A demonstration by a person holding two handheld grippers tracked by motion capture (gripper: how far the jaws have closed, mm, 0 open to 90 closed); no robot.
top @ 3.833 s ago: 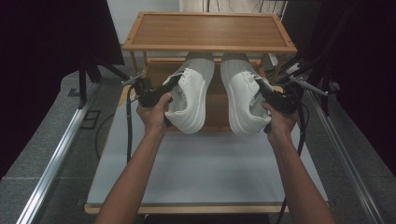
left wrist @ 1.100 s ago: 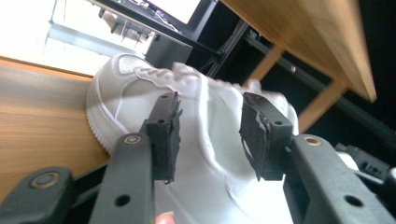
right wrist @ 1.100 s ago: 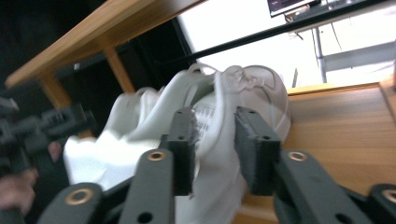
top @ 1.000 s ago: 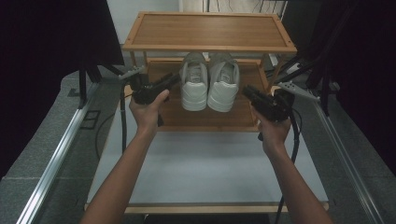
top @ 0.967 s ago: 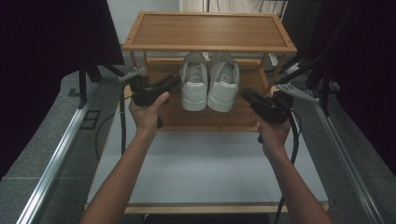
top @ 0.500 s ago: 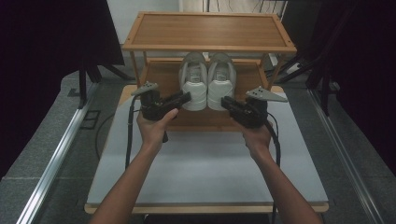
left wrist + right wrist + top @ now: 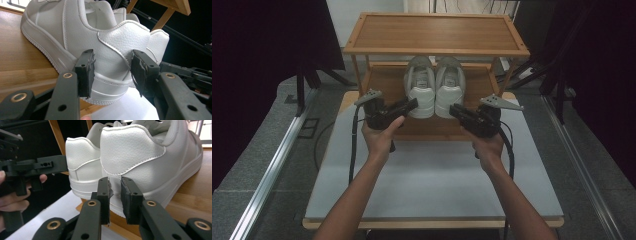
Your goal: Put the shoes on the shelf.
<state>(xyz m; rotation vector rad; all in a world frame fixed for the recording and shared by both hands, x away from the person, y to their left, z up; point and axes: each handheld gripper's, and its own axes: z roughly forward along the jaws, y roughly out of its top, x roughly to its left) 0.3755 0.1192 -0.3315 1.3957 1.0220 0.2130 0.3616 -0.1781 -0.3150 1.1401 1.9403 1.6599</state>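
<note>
Two white sneakers, the left shoe (image 7: 420, 90) and the right shoe (image 7: 450, 90), stand side by side on the lower shelf (image 7: 384, 82) of a wooden rack, heels toward me. My left gripper (image 7: 413, 103) hovers just before the left shoe's heel (image 7: 117, 40). Its jaws have just been opening and stand open, with nothing pressed between the pads (image 7: 86, 72). My right gripper (image 7: 453, 108) sits close behind the right shoe's heel (image 7: 132, 152). Its jaws are a narrow gap apart, with nothing between them (image 7: 115, 187).
The rack's top shelf (image 7: 437, 32) overhangs the shoes. A pale table top (image 7: 432, 175) spreads between me and the rack. Black stands and dark drapes flank both sides. Cables trail from each gripper along my forearms.
The shoes, earlier held one in each gripper over the table, now rest on the lower shelf. Over the last second both hands drew inward and slightly down, toward the heels.
</note>
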